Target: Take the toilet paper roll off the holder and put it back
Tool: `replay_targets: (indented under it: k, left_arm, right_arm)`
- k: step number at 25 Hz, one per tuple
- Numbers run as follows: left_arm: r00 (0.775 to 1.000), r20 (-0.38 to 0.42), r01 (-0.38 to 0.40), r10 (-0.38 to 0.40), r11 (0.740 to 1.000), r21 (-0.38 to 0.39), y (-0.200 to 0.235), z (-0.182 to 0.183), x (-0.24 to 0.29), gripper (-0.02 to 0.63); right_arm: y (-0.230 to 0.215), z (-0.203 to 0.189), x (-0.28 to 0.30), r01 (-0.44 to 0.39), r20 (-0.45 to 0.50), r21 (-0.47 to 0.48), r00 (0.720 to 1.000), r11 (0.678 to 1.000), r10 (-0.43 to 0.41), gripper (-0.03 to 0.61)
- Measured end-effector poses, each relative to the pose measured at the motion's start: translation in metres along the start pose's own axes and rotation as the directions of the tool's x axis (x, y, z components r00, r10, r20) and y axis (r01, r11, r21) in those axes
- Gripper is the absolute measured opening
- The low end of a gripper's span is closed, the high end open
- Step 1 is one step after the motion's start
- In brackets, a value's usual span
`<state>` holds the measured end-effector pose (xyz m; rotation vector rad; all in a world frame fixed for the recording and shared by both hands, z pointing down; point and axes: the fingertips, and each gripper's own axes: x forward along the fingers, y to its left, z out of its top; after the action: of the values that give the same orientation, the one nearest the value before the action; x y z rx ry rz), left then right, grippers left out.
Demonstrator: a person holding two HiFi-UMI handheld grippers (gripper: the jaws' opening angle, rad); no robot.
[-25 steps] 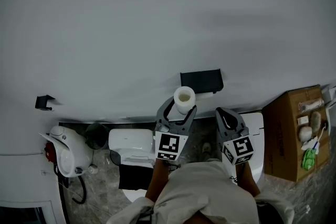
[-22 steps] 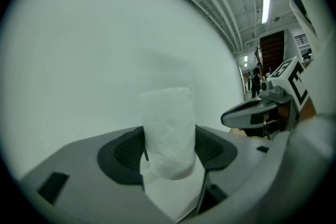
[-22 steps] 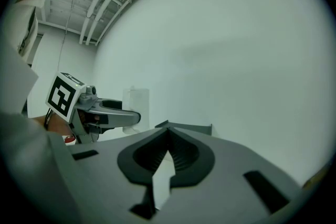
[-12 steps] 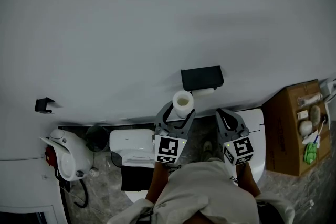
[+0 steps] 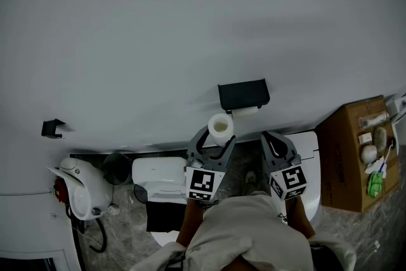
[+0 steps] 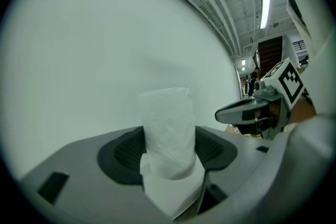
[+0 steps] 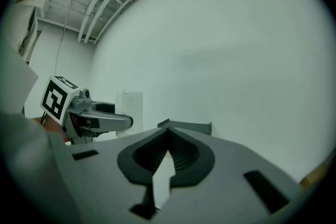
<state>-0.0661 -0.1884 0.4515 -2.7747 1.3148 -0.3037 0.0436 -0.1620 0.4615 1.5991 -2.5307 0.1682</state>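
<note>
Jaws of the left gripper (image 5: 217,139) clamp the toilet paper roll (image 5: 221,127), core end up, held out toward the white wall (image 5: 190,41) just below and left of the black holder (image 5: 243,94). Alongside, the right gripper (image 5: 274,136) points the same way, jaws closed together on nothing.

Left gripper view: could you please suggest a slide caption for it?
Left gripper clamped on the toilet paper roll before a white wall, right gripper alongside.

White wall (image 5: 190,22), stone floor (image 5: 122,224), cardbd box (image 5: 346,162) rt.
</note>
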Motion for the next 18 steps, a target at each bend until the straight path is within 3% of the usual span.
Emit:
replay_targets:
  k: [18]
  left_arm:
    - [1.0, 0.016, -0.021, 0.021, 1.0, 0.013, 0.006, 0.011, 0.013, 0.296]
  right_arm:
    - [-0.011, 0.004, 0.007, -0.013, 0.008, 0.008, 1.0, 1.0, 0.013, -0.003]
